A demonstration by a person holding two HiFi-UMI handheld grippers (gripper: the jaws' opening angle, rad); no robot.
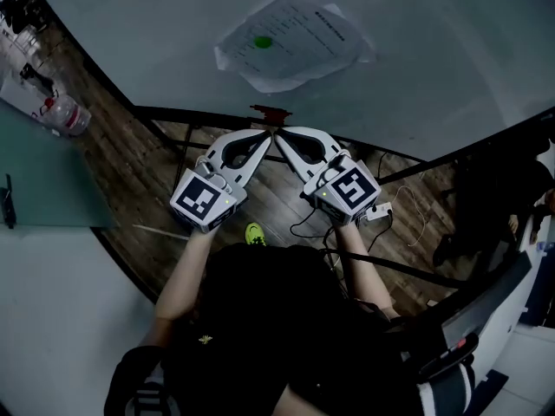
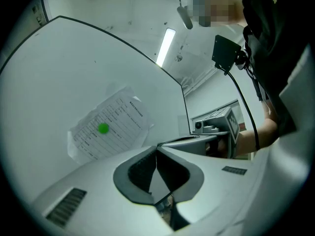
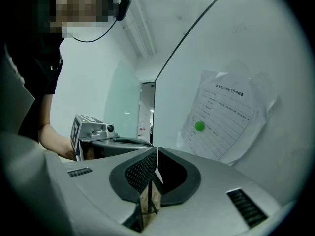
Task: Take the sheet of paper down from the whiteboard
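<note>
Paper hangs askew on the whiteboard, pinned by 1 green magnet that sits toward its left side in the head view. You hold both grippers level in front of the board. Your left gripper has its jaws pressed together on nothing. Your right gripper also shows its jaws meeting at the tips, with nothing between them. The 2 sets of tips sit just beside each other below the sheet and do not touch it.

Expect the sheet to be light and limp. It looks thin, printed on 1 side, and creased along its edges, with corners that seem to lift a little off the board. Whether it sits in a clear sleeve cannot be told from here. It will likely fold or tear if you drag it hard from under the magnet, and the smooth board gives you little to pinch against. Your best hold is probably a free lower corner or the bottom edge, well away from the magnet. Open 1 gripper for the paper there. You may need the other to lift or steady the magnet so the sheet comes away whole.
</note>
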